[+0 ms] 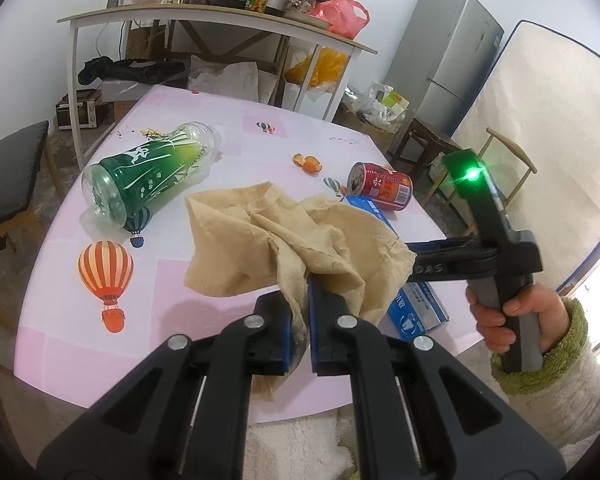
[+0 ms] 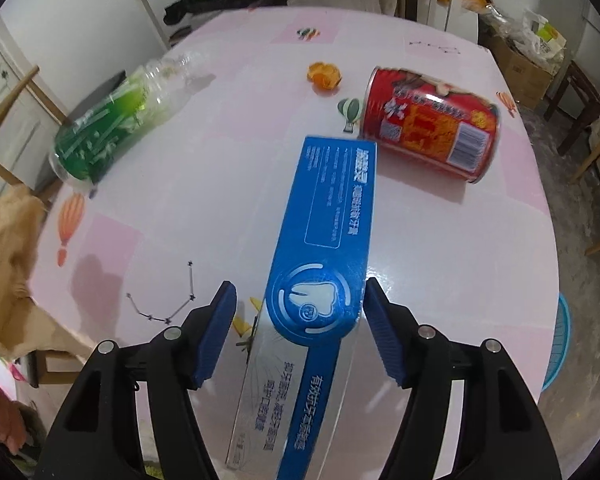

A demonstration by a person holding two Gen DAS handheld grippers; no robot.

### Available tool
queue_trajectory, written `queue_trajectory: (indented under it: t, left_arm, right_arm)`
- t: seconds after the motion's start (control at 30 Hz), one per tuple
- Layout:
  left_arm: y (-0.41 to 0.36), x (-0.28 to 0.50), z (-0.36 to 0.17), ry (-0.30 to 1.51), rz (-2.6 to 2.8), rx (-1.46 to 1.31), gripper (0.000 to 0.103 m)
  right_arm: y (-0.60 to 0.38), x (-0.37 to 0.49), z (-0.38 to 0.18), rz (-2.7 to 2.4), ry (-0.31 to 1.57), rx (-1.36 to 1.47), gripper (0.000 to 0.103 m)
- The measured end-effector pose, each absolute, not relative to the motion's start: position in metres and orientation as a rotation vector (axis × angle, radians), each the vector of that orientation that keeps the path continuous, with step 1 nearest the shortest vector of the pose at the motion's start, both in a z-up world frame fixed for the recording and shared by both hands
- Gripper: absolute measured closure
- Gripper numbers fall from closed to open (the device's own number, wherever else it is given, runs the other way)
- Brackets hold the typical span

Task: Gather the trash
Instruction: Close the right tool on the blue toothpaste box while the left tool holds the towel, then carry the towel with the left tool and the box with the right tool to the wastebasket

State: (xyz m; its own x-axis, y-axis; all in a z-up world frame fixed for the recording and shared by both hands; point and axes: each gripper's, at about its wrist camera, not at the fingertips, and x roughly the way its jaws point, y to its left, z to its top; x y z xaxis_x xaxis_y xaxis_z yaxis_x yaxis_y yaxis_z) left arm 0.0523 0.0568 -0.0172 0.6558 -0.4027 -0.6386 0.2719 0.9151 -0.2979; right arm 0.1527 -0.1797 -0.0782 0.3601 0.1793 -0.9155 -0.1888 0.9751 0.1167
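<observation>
Left gripper (image 1: 299,320): I have it clamped nearly closed on a tan crumpled cloth (image 1: 284,240), which hangs lifted over the pink surface (image 1: 60,340).
Right gripper (image 2: 300,332): jaws wide, straddling the near end of a blue toothpaste box (image 2: 328,216); the right pad looks to be at the box's edge, the left one stands clear, so I have no grip.
Box writing: Chinese print and a tooth logo; I can't read a brand.
Red can (image 2: 432,124): on its side at 1 o'clock of the box, barcode showing.
Green bottle (image 2: 112,128): lying at 10 o'clock.
Orange peel (image 2: 325,76): at 12 o'clock.
</observation>
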Motion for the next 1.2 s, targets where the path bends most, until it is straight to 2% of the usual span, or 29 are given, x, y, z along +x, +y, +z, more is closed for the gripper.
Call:
queue_trajectory:
  t: [0.17,0.23,0.43,0.83,1.2]
  left_arm:
    - [0.052,0.052,-0.015,0.767,-0.375,-0.164,0.098]
    - [0.049,0.052,-0.013,0.766,-0.371,-0.156,0.098]
    - [0.047,0.05,-0.01,0.761,-0.363,-0.146,0.098]
    - [0.043,0.043,0.016,0.706,-0.37,-0.119,0.098]
    - [-0.011,0.047,0.054,0.63,-0.513,-0.056,0.098]
  right_arm:
    - [-0.18,0.158,-0.088,0.218,1.182,0.005,0.042]
    - [-0.18,0.159,-0.088,0.209,1.175,-0.001,0.051]
    - [-0.186,0.155,-0.086,0.23,1.16,0.035,0.057]
    - [-0.216,0.114,-0.026,0.284,1.01,0.137,0.058]
    - [-0.285,0.064,0.022,0.223,0.869,0.269,0.058]
